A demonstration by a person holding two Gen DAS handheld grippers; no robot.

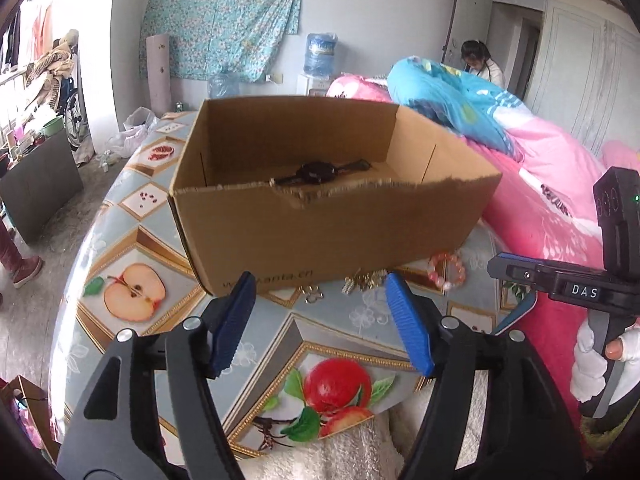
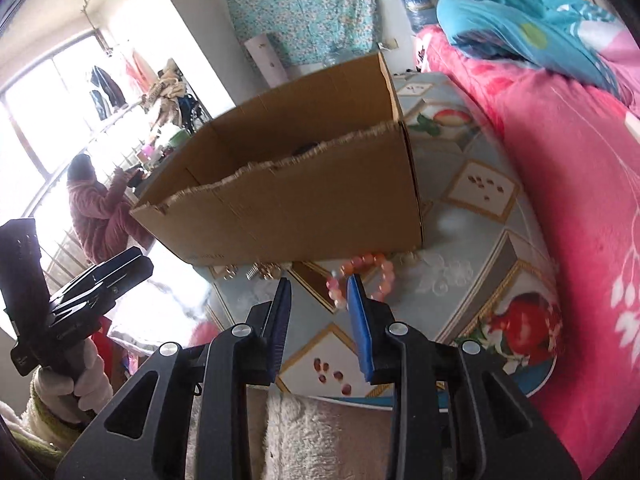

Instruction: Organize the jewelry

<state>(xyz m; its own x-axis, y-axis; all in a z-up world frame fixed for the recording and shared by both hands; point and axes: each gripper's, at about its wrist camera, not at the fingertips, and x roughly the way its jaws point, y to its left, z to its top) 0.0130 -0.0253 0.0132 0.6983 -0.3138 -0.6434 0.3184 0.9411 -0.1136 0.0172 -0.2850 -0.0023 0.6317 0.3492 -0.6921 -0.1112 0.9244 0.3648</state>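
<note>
Two grippers face an open cardboard box [image 1: 332, 216] standing on a desk [image 1: 132, 236] with a fruit-patterned cover. Left gripper [image 1: 320, 320]: jaws spread wide, nothing between them; directly ahead of its tips, against the box's near wall, lie small gold-coloured jewelry pieces [image 1: 360, 282] (their exact kinds are too small to tell). Right gripper [image 2: 320, 304]: jaws parted narrowly, empty; a pink bead bracelet [image 2: 362, 276] lies flat on the desk just ahead of its tips, with its near arc passing behind the right-hand finger. Whether that finger touches the beads cannot be told. Inside the box, beyond both grippers, a dark wristwatch [image 1: 316, 174] rests on the floor of the box. To the right of the right gripper runs a bed with a pink quilt [image 2: 560, 200].

Step in hand, as judged: picking up the bracelet with the right gripper for transfer into the box. To do this well, the gripper should descend so that one finger enters the ring and the other stays outside, closing across a single strand of beads, not over the whole loop. Round beads may roll or slip from the ribbed pads, so closure should be slow and firm. The lift must clear the torn near rim of the box before release. The left gripper, already wide, suits the gold pieces next.
</note>
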